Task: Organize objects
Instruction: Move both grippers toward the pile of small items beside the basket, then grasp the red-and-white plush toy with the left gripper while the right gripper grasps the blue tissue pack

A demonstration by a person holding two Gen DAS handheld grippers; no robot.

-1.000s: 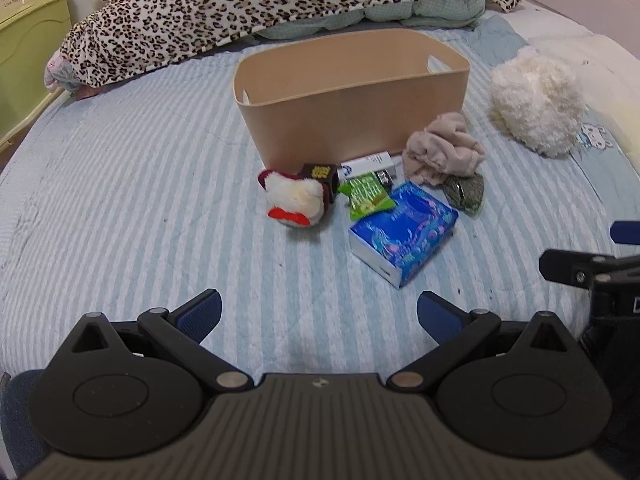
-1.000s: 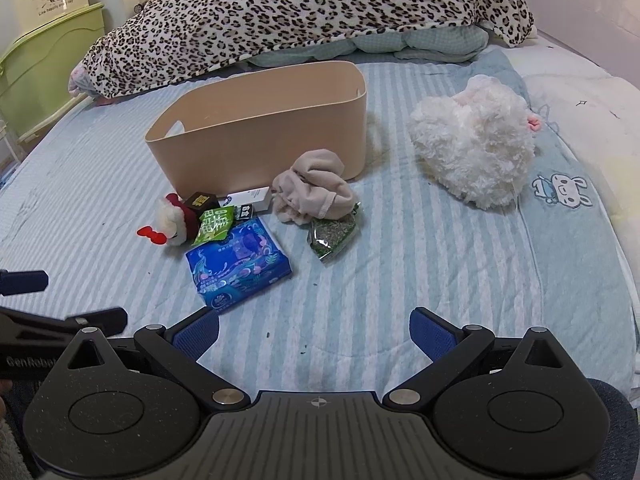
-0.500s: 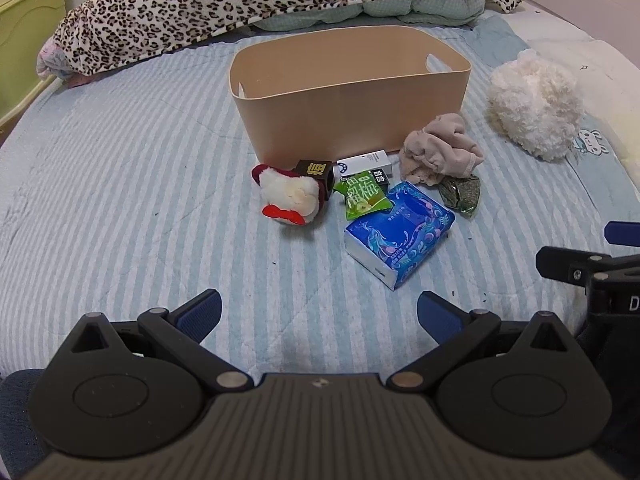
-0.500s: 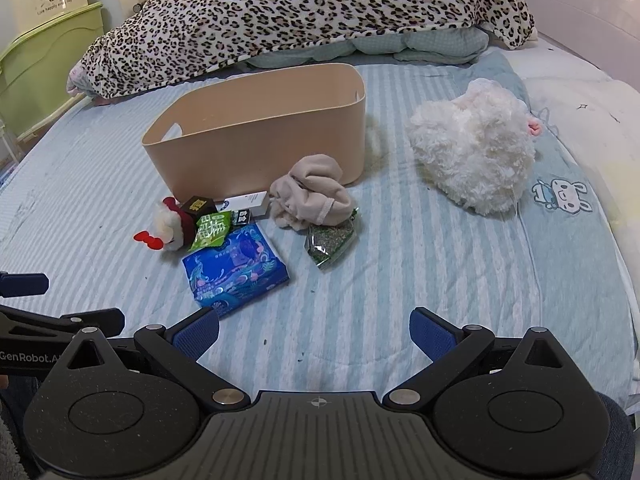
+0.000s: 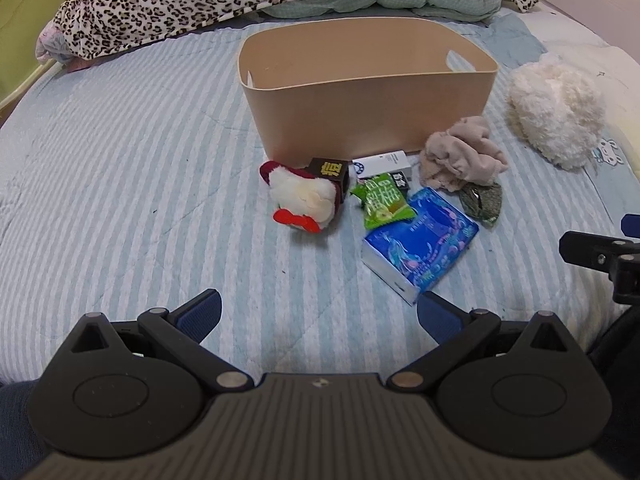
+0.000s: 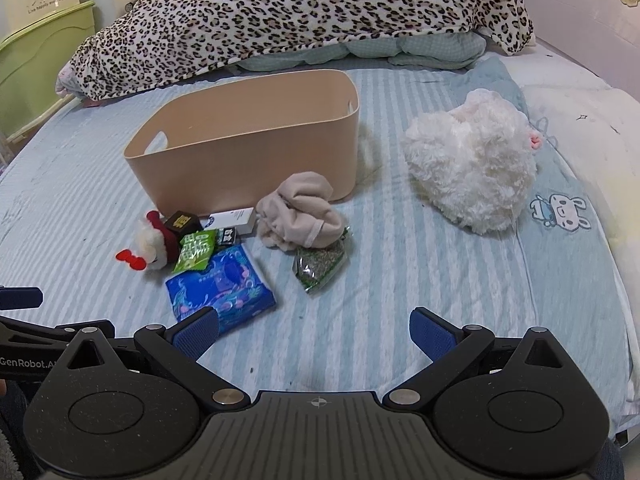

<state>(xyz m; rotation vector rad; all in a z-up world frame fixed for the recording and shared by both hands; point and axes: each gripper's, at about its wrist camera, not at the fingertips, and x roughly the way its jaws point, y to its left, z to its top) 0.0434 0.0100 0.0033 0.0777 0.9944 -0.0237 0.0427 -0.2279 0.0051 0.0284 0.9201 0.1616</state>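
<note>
A beige bin stands on the striped bed. In front of it lie a small white plush with a red bow, a dark cube, a white box, a green snack packet, a blue tissue pack, a beige crumpled cloth and a dark green pouch. My left gripper is open and empty, just short of the tissue pack. My right gripper is open and empty, its left finger beside the tissue pack.
A large white fluffy plush lies to the right of the bin. A leopard-print blanket is piled at the back. A green cabinet stands at the far left. The right gripper's finger shows in the left wrist view.
Both grippers have moved forward toward the pile of objects; the items and the bin appear larger and nearer. Both stay open and empty.
</note>
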